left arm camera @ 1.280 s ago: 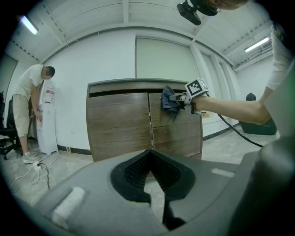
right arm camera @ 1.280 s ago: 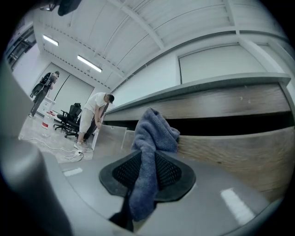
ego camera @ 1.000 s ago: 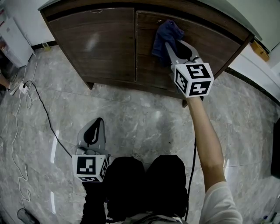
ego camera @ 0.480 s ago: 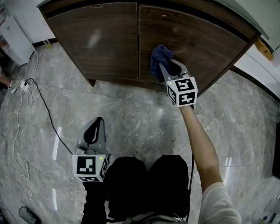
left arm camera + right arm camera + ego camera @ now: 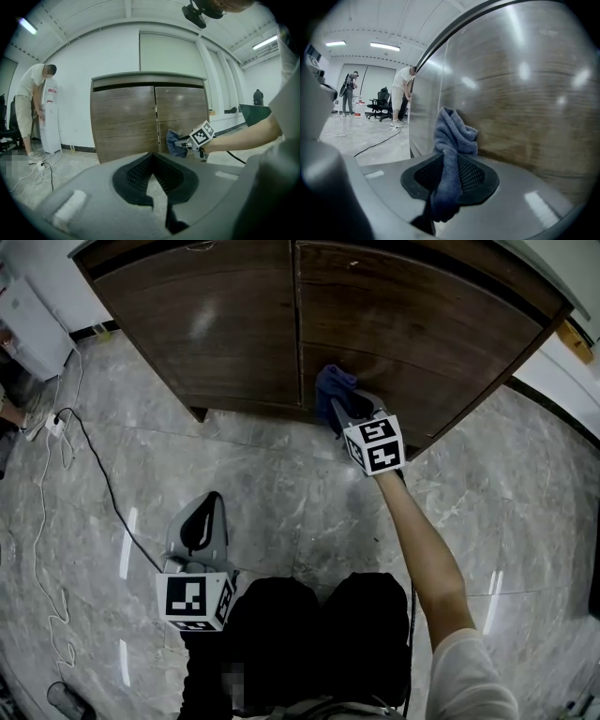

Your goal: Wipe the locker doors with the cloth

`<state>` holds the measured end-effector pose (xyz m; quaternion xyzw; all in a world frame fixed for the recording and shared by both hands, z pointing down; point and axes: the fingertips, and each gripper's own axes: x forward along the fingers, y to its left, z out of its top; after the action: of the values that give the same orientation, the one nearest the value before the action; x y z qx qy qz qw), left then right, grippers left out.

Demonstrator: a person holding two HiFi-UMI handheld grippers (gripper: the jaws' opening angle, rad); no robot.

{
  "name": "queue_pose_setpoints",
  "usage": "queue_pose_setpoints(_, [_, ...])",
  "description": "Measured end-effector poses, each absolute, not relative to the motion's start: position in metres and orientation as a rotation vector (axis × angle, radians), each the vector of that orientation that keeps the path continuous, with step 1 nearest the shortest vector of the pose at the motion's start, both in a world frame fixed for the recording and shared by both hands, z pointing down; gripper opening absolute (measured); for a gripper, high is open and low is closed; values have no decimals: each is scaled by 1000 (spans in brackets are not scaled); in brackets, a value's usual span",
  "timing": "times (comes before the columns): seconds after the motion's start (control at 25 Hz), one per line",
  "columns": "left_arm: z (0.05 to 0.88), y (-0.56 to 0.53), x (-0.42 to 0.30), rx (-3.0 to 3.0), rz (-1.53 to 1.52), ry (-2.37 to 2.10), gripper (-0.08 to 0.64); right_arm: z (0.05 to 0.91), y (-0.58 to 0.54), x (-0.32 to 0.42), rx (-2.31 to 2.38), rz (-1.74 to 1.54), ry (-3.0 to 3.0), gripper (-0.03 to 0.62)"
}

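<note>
Two dark brown wooden locker doors fill the top of the head view, a left door (image 5: 206,324) and a right door (image 5: 422,324). My right gripper (image 5: 342,407) is shut on a blue cloth (image 5: 330,388) and presses it against the lower part of the right door, close to the seam. In the right gripper view the cloth (image 5: 454,131) bunches up from between the jaws onto the wood. My left gripper (image 5: 210,501) hangs low over the floor, shut and holding nothing. It faces the doors (image 5: 124,117) and sees the cloth (image 5: 174,142).
A black cable (image 5: 89,465) runs across the grey marble floor to a power strip (image 5: 52,427) at the left. A white appliance (image 5: 28,320) stands left of the locker. A person (image 5: 30,108) stands by a water dispenser. My dark trousers (image 5: 319,634) are below.
My right gripper has slid the cloth down the right door, from near its top to its lower part, and slightly left. The left gripper has stayed where it was.
</note>
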<state>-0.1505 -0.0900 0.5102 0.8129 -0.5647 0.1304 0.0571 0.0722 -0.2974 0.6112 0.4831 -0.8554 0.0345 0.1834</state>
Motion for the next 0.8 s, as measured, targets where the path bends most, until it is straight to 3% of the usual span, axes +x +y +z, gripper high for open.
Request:
queue_pose_setpoints(0.4, [518, -94, -156, 2440, 408, -1717, 2, 672, -298, 63, 1284, 213, -2324, 89])
queue_pose_setpoints(0.8, [515, -92, -159, 2441, 396, -1722, 2, 614, -300, 56, 1307, 151, -2370, 89])
